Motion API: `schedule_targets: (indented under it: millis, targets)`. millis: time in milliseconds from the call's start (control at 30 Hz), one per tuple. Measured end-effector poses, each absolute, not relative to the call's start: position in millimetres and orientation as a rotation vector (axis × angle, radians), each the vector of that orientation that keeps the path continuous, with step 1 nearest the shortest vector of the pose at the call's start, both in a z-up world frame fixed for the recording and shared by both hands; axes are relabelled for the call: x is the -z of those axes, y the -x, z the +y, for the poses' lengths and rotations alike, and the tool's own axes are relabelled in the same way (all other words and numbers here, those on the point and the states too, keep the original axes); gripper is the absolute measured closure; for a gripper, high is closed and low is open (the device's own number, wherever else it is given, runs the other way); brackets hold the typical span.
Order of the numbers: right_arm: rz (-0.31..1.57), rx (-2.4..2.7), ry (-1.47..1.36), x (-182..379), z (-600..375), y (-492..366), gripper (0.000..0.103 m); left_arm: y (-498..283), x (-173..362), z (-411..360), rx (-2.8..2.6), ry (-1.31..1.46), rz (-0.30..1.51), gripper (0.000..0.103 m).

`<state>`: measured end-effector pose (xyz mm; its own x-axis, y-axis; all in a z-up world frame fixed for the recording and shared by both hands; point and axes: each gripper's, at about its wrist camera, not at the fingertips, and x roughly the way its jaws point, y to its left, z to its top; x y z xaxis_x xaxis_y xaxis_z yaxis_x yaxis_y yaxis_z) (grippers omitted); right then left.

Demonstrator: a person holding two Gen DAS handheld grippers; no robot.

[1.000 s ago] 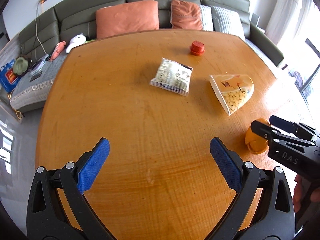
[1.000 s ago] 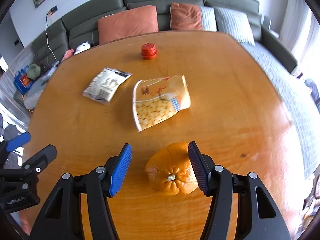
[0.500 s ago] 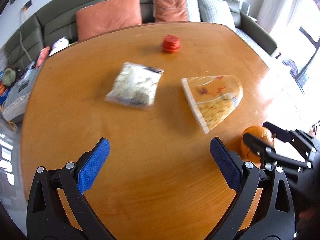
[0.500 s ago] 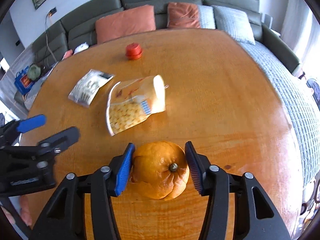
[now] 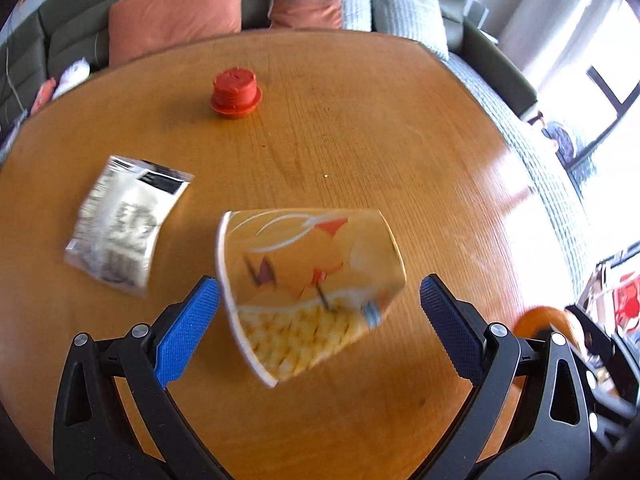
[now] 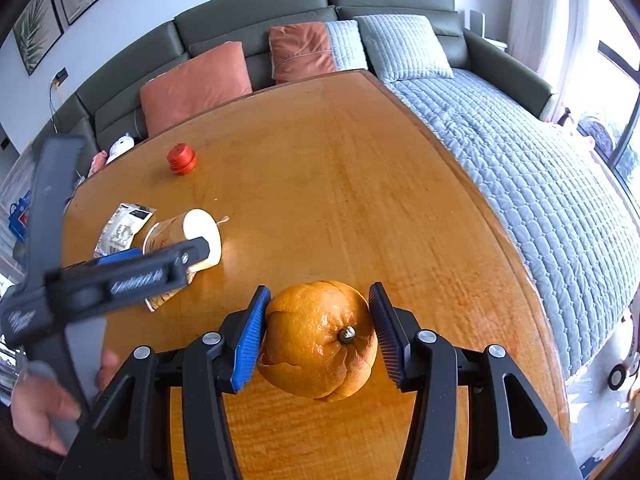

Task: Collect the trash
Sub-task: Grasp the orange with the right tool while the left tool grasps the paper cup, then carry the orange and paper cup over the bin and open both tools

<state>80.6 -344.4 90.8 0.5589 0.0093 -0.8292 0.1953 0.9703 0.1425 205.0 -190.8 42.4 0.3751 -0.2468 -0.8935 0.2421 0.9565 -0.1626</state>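
Note:
An orange paper cup (image 5: 308, 288) lies on its side on the wooden table (image 5: 360, 128), between the open jaws of my left gripper (image 5: 316, 328), not gripped. A silver snack packet (image 5: 124, 224) lies to its left and a red bottle cap (image 5: 236, 92) farther back. My right gripper (image 6: 316, 336) is shut on an orange peel (image 6: 320, 340) and holds it above the table. The peel also shows at the right edge of the left wrist view (image 5: 544, 320). In the right wrist view the cup (image 6: 184, 236), packet (image 6: 124, 232) and cap (image 6: 182, 158) lie at the left, behind the left gripper.
A grey sofa (image 6: 280, 20) with orange (image 6: 196, 84) and grey cushions (image 6: 400, 44) runs behind the table. A quilted grey cover (image 6: 540, 184) lies along the table's right side. My hand (image 6: 44, 412) holds the left gripper.
My left gripper moved forward and right, bringing the cup between its open jaws. My right gripper closed on the orange peel and lifted it off the table.

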Motion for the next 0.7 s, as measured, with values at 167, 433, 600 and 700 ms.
schedule_targets:
  millis: [167,433,600,700]
  targets:
    - [0.97,0.12,-0.223,-93,-347,-77,0.051,-212,-33,-195,0.316,0.039,1.144,0.014]
    - [0.949,0.081,-0.215,-105,-325,-77,0.051,-187,-58,-178,0.357,0.023,1.053,0.014]
    - [0.93,0.012,-0.192,-117,-288,-79,0.051,-165,-84,-138,0.317,0.022,0.984,0.014]
    - [0.916,-0.056,-0.166,-126,-249,-80,0.051,-149,-97,-100,0.266,0.039,0.95,0.014]
